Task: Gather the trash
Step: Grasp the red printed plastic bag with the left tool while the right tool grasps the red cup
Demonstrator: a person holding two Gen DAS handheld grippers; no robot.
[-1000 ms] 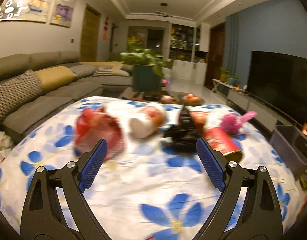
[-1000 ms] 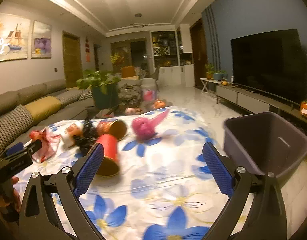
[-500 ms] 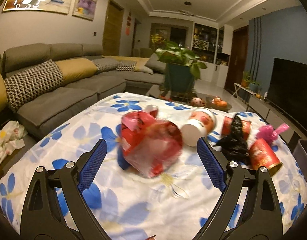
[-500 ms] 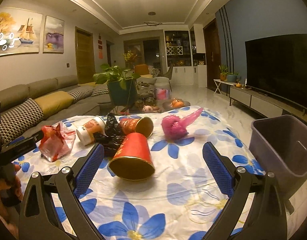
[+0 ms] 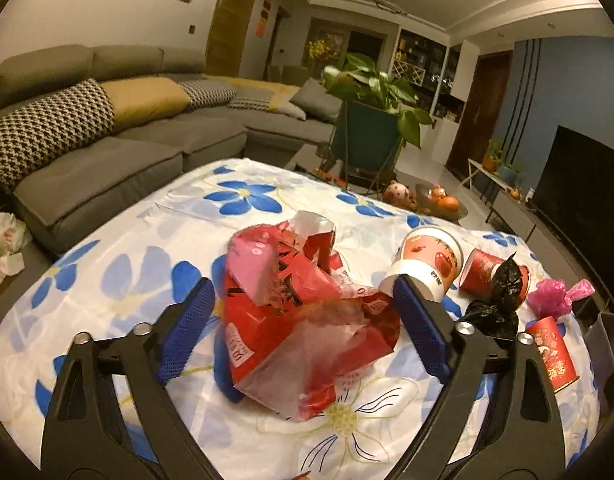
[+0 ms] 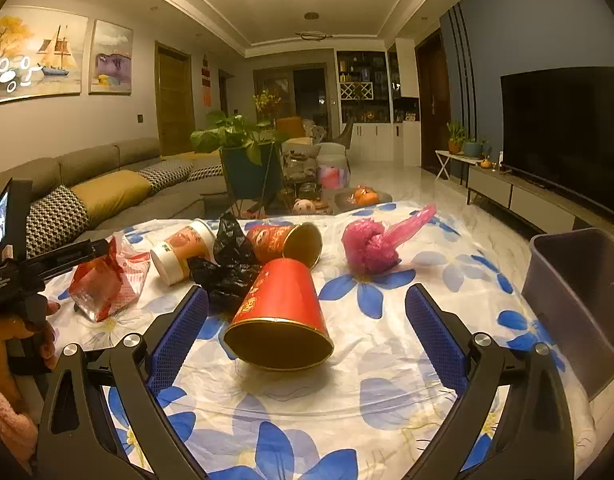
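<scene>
In the left wrist view, the left gripper (image 5: 303, 332) has its jaws spread wide around a crumpled red plastic bag (image 5: 303, 320) lying at frame centre on the flowered tablecloth (image 5: 127, 272), apparently not yet touching it. In the right wrist view, the right gripper (image 6: 307, 338) is likewise spread, framing a red paper cup (image 6: 281, 316) on its side, with the grey bin (image 6: 579, 292) at the right edge.

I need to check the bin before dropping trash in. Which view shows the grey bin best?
The right wrist view: the grey bin shows its open top, rim and inner wall at the table's right edge. The left wrist view catches only a sliver of it at the far right, past the red paper cup.
</scene>
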